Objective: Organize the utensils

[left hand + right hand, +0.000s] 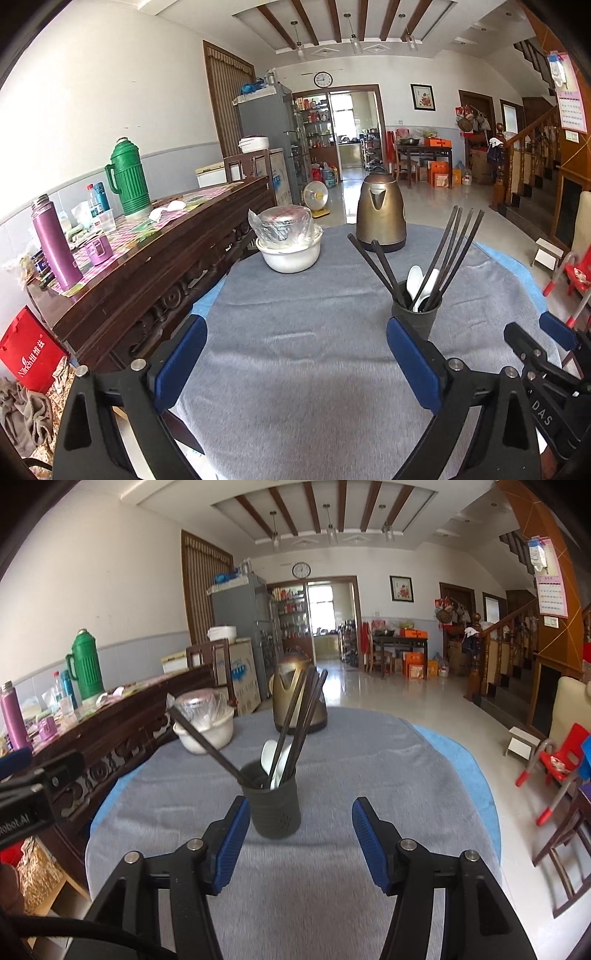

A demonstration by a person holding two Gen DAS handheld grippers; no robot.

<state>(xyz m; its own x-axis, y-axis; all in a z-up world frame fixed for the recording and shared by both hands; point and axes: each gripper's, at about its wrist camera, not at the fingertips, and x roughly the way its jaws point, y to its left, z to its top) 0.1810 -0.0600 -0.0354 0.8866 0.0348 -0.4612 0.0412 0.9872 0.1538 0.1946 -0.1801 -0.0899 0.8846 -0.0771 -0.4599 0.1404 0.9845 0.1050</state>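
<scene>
Chopsticks point(295, 720) stand upright in a dark round holder point(273, 805), long axes nearly vertical and tips fanning upward; most lean toward the far right, while two point(373, 266) tilt away to the left. They are thin, straight, dark sticks with a matte look. White plastic spoons point(275, 757) sit among them, bowls up, smooth and glossy. The holder is a ribbed cylinder with small holes near its base, standing on the gray, soft-napped cloth point(332, 849) that covers the round counter point(476, 768). Behind it are a bronze metal kettle point(380, 214) and a white bowl point(288, 254) carrying a plastic-wrapped steel pot. The right tool point(301, 830) is released, its blue ribbed pads apart just in front of the holder, gripping nothing. The left tool point(295, 354) is spread wide over bare cloth, empty, the holder just beyond its right pad.
</scene>
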